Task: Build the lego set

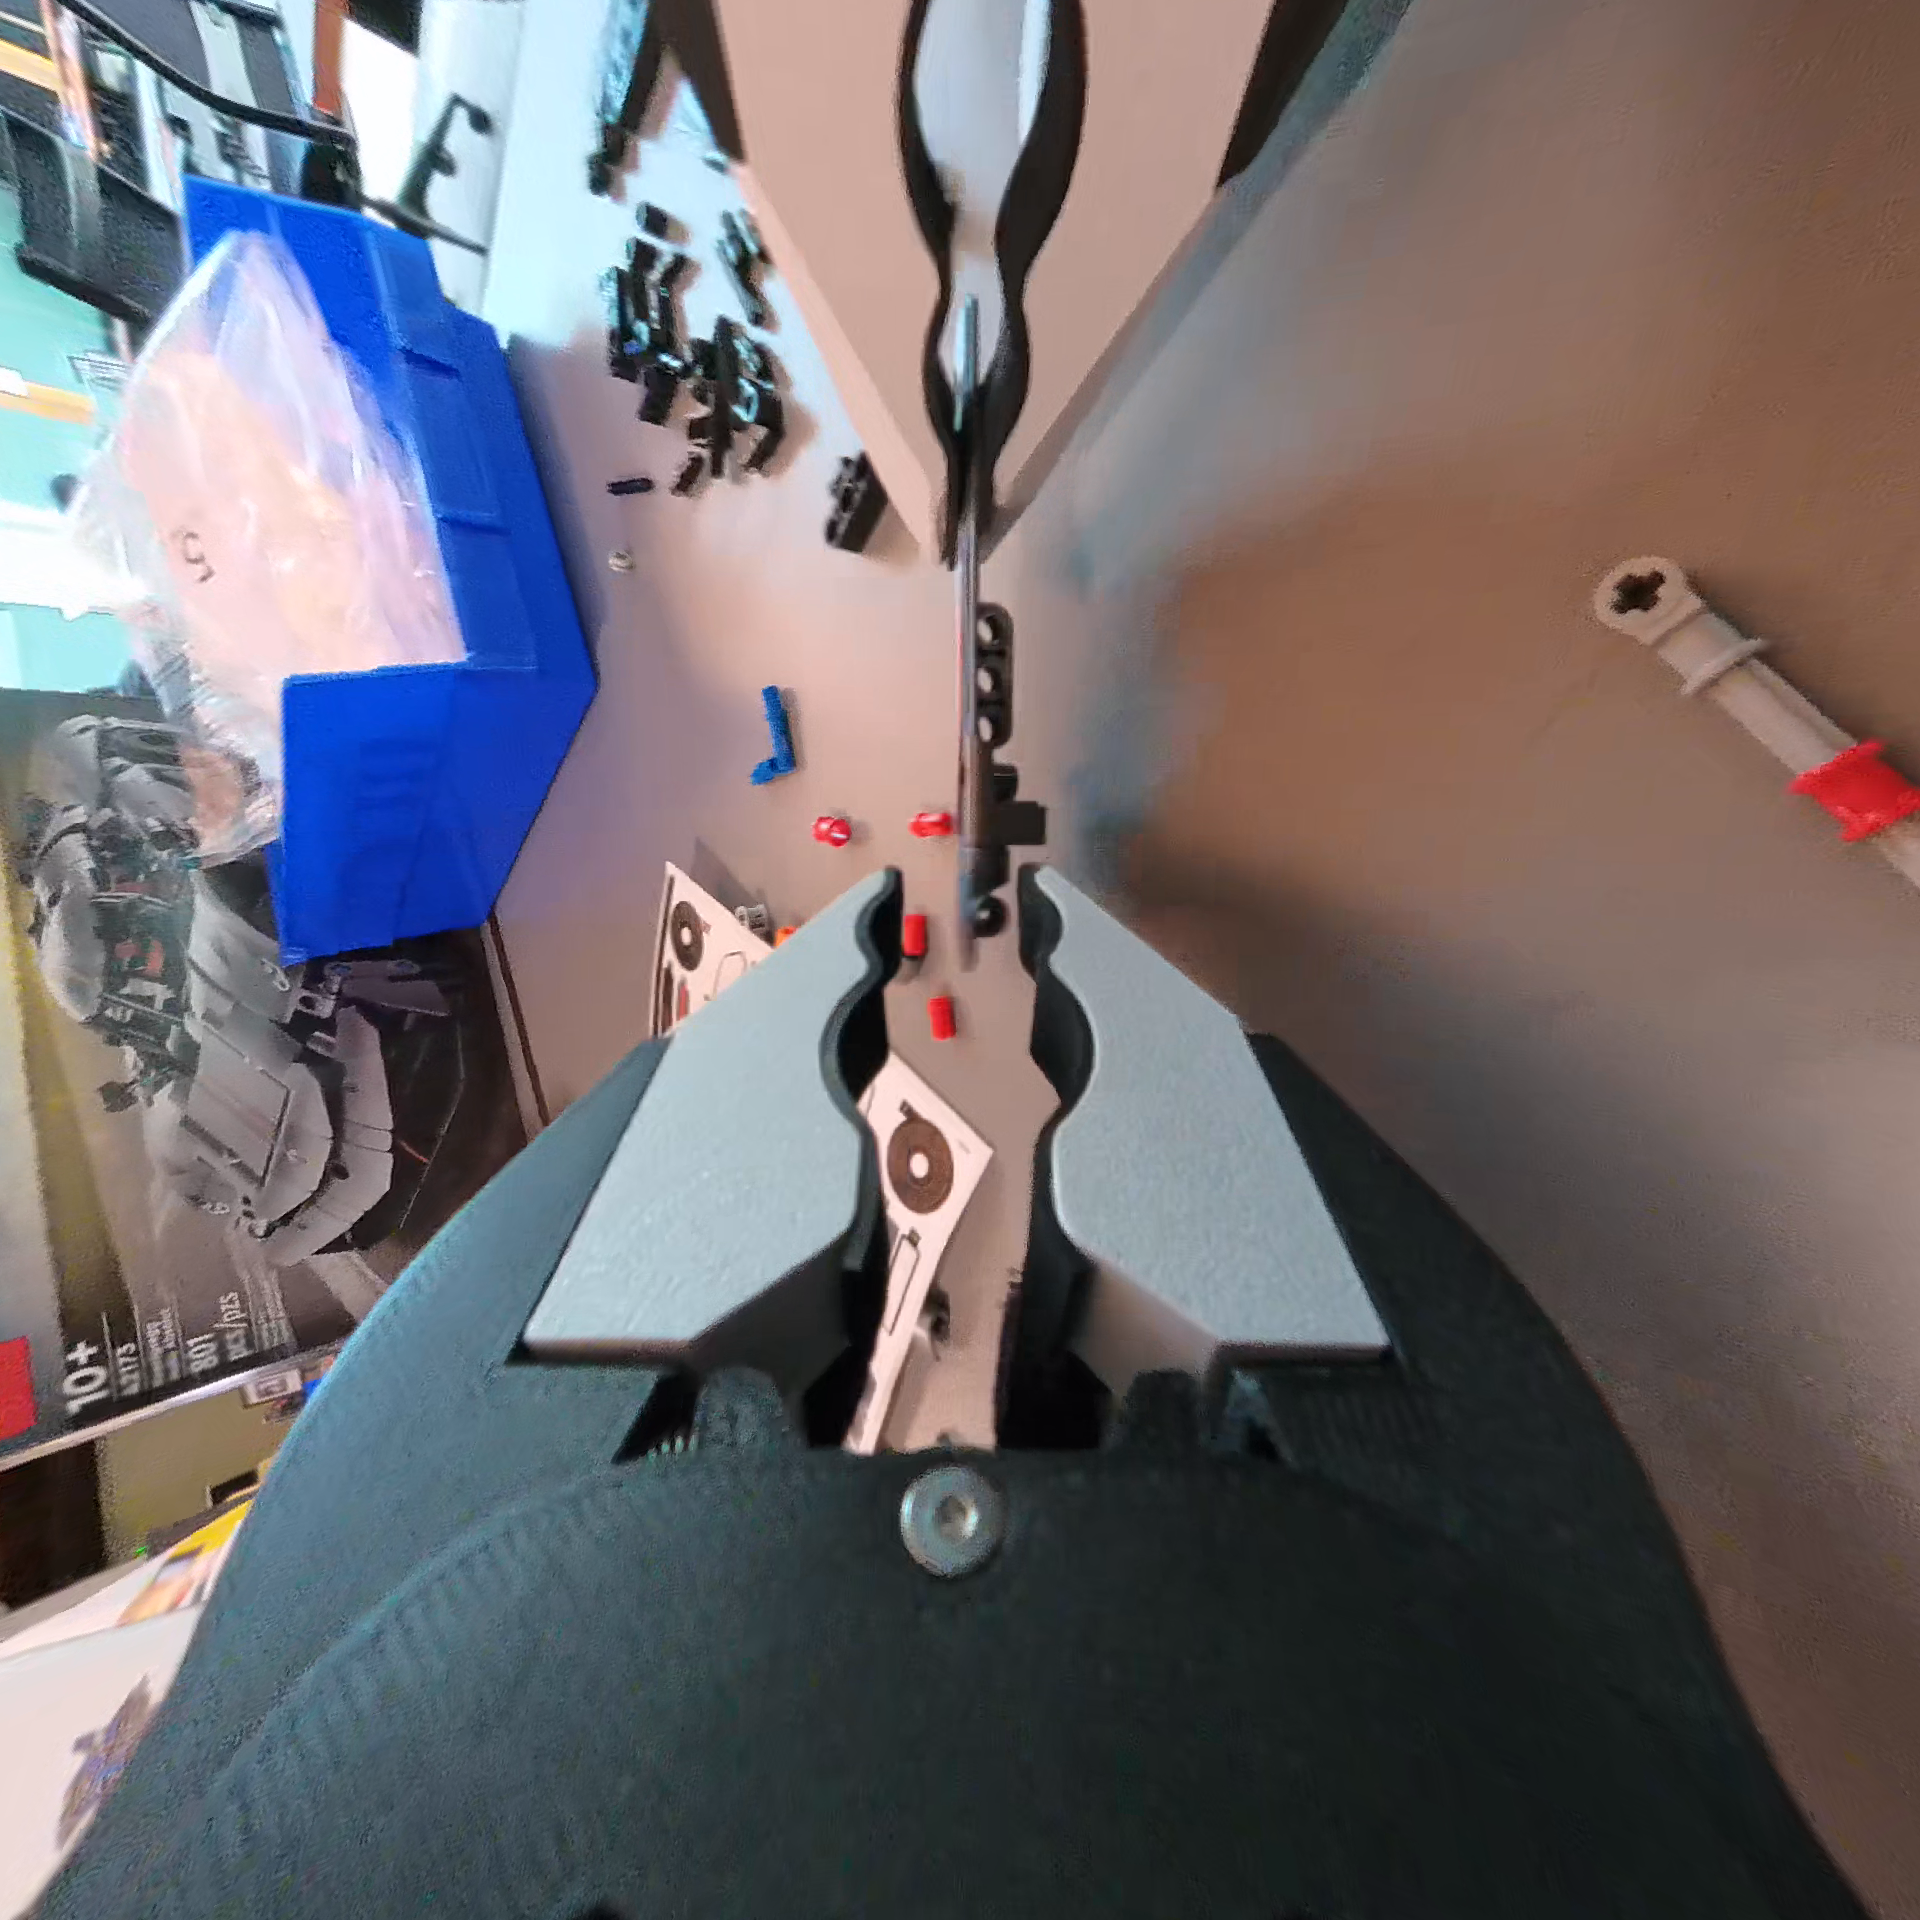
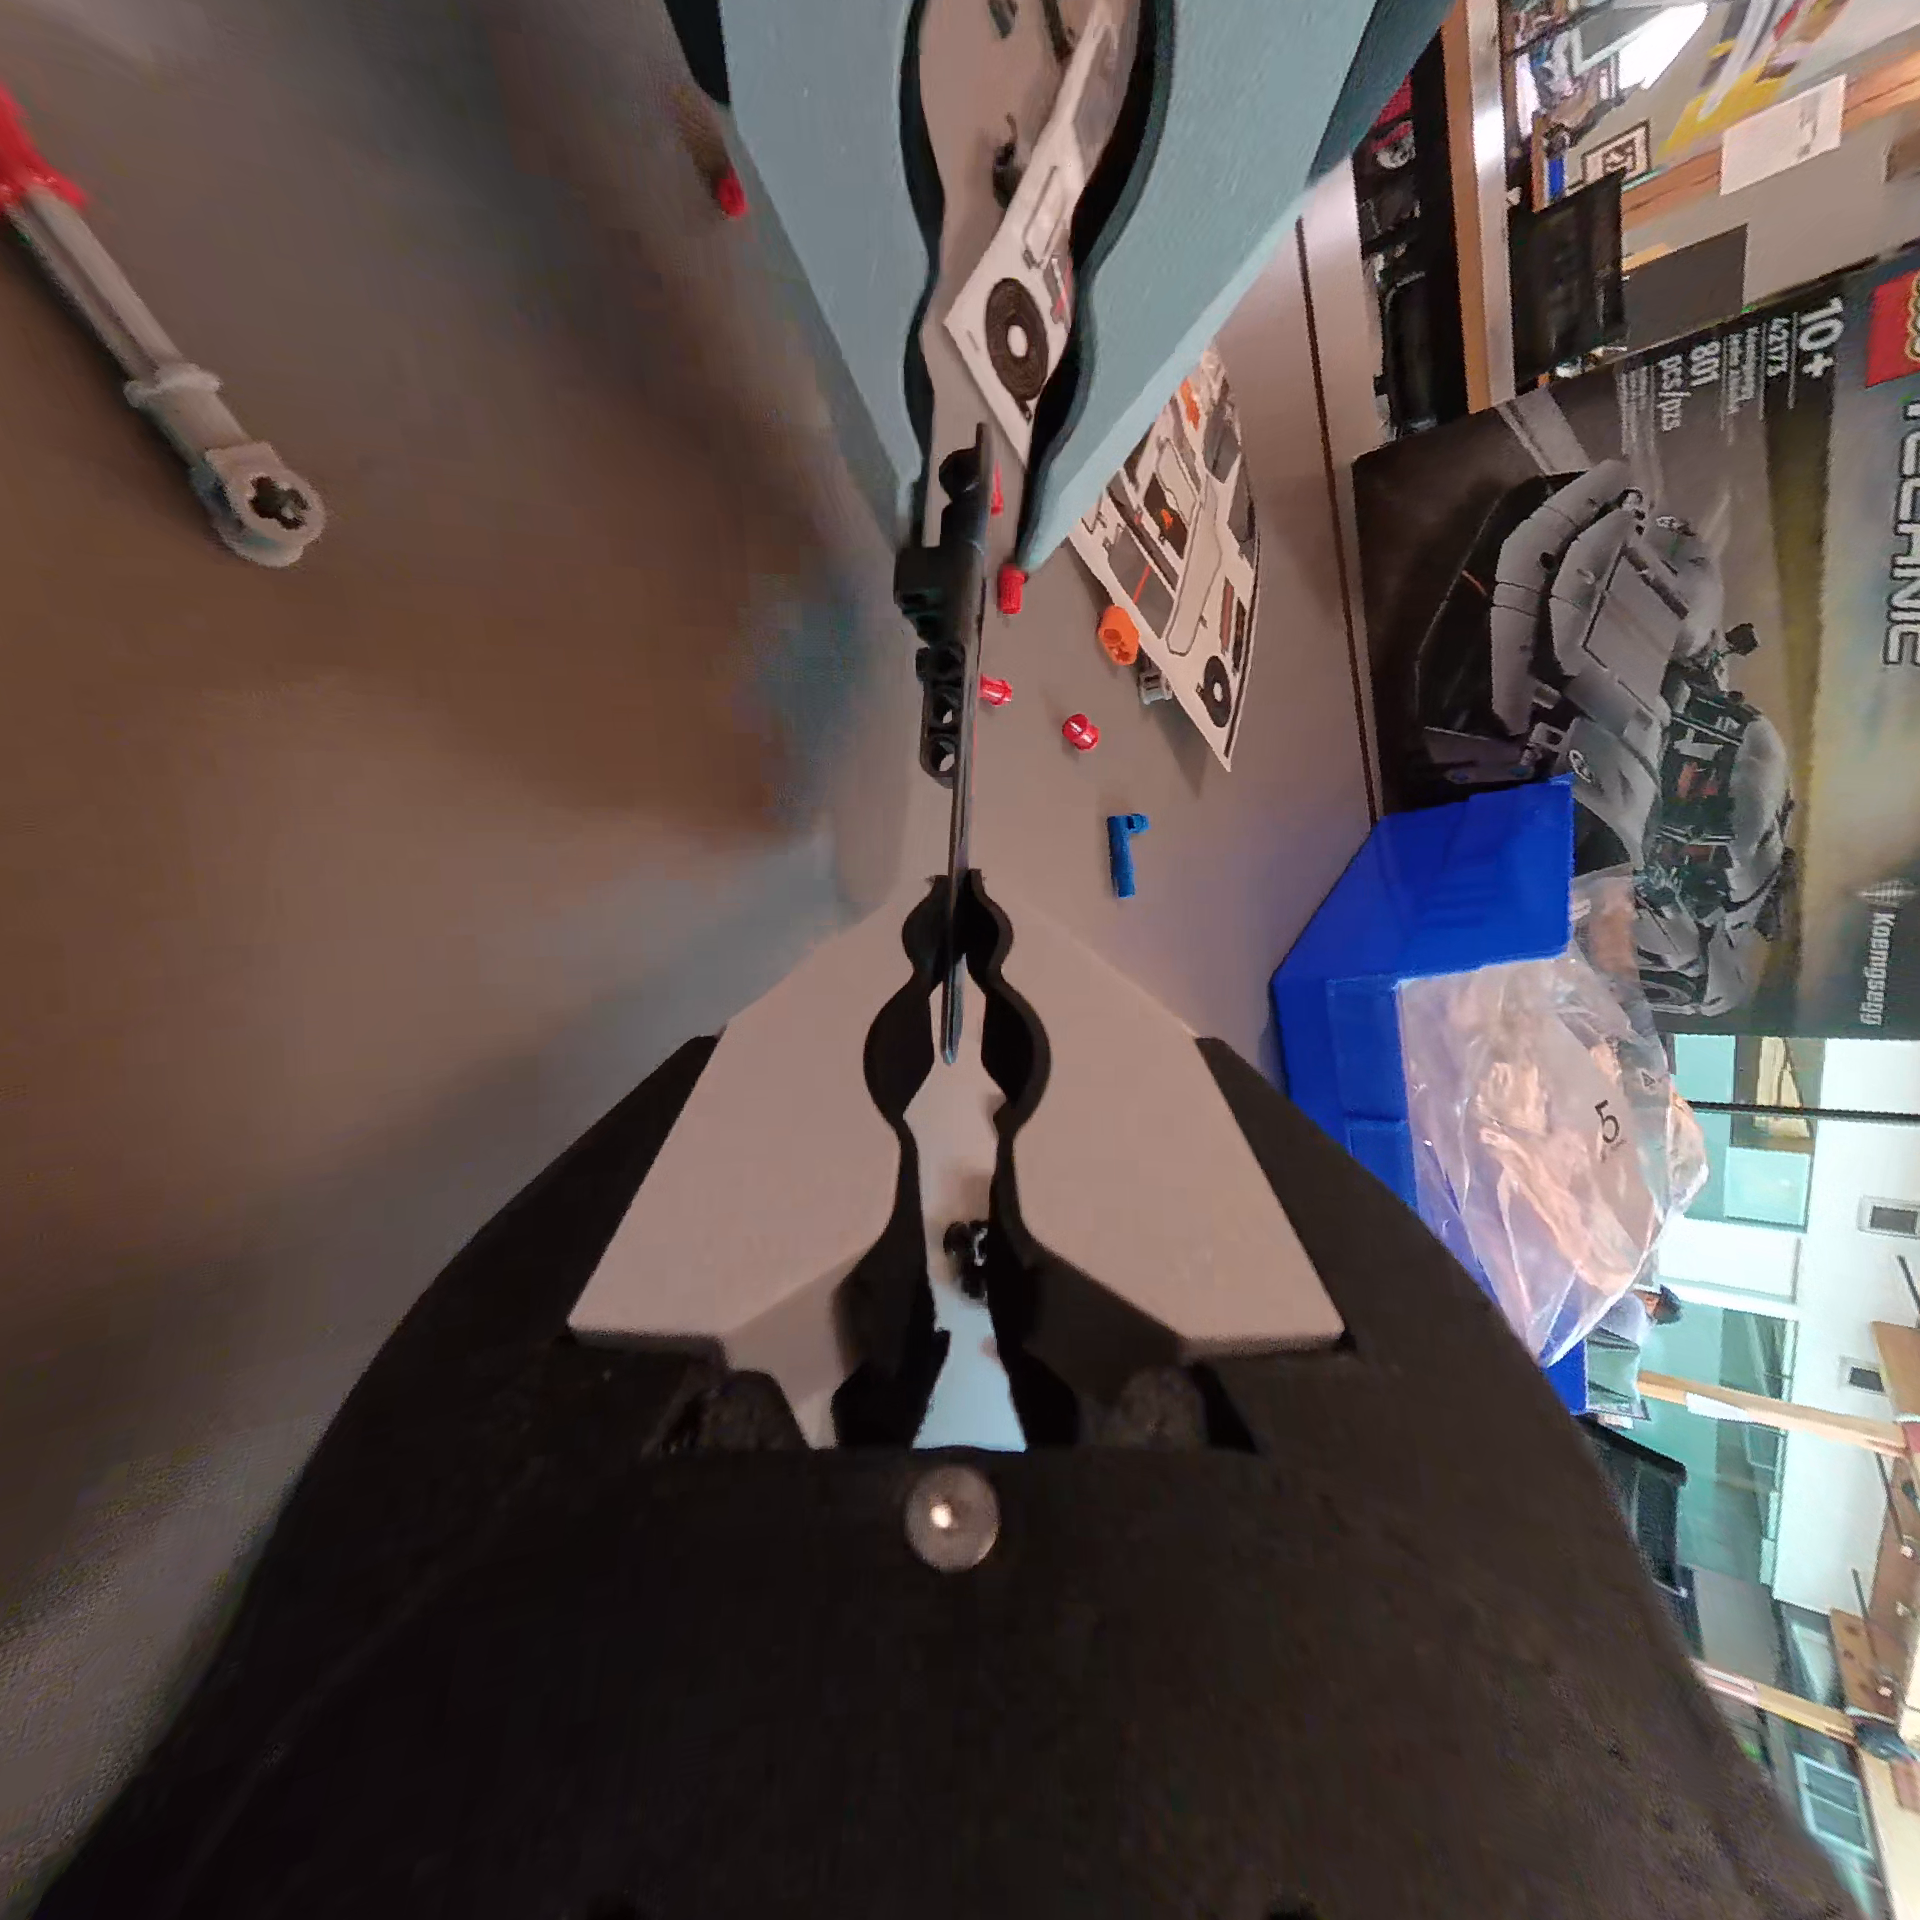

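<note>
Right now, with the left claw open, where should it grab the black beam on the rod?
Probably the long sides of the black beam, coming end-on along the rod, from the end opposite the right claw that clamps it. The beam runs lengthwise with the open left claw, so its fingers can straddle it.

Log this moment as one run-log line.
right gripper: shut on axle | left gripper: open at beam | pins: loose
</note>
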The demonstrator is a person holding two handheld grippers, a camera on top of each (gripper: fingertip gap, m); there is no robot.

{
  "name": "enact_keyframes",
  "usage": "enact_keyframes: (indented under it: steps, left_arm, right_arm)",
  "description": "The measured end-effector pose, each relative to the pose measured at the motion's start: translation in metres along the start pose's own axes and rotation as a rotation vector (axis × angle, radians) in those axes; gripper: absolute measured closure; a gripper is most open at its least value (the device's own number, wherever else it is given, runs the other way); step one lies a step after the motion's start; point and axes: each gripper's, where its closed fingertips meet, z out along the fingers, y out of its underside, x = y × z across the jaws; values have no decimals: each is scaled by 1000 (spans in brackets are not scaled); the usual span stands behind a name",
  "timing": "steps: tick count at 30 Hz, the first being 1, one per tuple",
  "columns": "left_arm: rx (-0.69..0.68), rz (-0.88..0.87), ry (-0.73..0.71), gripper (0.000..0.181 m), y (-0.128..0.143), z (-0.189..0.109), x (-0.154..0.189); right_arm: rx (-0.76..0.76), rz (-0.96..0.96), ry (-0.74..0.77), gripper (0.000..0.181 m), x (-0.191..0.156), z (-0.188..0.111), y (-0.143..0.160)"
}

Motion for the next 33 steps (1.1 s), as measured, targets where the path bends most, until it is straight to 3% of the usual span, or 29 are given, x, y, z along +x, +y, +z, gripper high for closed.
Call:
enact_keyframes:
  steps: [4,8,12,20,33]
  left_arm:
    - [102,22,-56,148,-21,-8,-9]
    - [141,108,-98,159,-39,-2,-3]
    - [89,144,-159,177,-35,5,-7]
    - [54,166,-200,178,-36,3,-10]
    - [50,138,-209,177,-39,-1,-12]
  right_arm:
    - [47,16,8,181,7,-6,-5]
    - [73,-2,7,181,9,-9,-12]
    - [119,-34,12,181,9,-13,-21]
    - [158,-52,22,180,8,-14,-32]
    - [159,-88,51,181,11,-25,-24]
